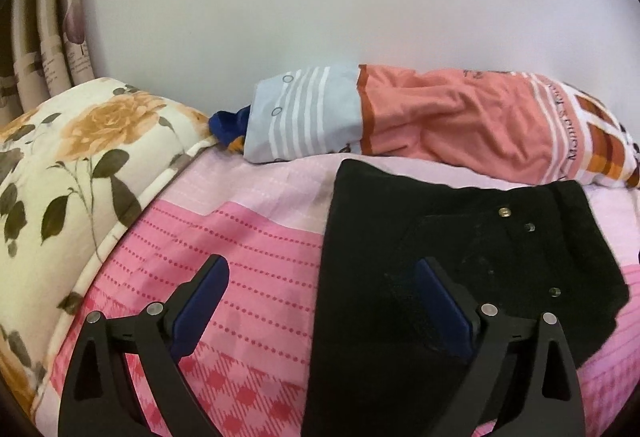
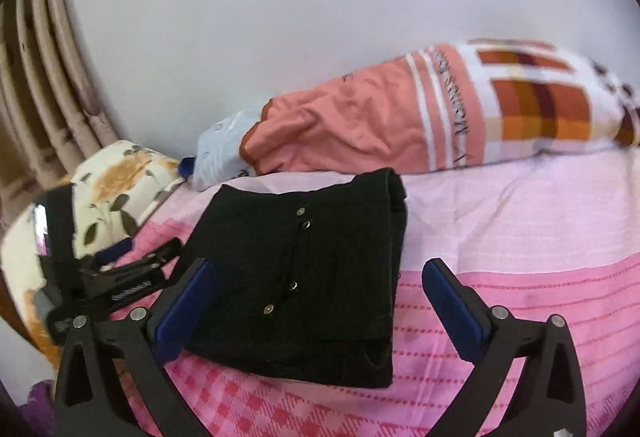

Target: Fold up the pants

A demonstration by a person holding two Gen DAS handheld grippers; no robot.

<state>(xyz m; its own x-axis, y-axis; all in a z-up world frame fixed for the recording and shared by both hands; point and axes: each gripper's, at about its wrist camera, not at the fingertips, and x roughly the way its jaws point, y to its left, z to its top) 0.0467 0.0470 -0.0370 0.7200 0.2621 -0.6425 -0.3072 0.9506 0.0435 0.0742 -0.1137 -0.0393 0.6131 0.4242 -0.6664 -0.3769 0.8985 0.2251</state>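
On the bed [image 2: 520, 205], the black pants [image 2: 312, 277] lie folded into a compact rectangle on the pink sheet, near the pillows (snaps facing up). The left hand-held gripper [image 1: 320, 301] and the right hand-held gripper [image 2: 320, 297] both hang above it with jaws wide apart, holding nothing. I judge the fold finished, so the cloth rests free.

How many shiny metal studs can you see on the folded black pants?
4 on the folded black pants in the right wrist view: two close together near the far edge, two nearer the camera. Folds may hide others.
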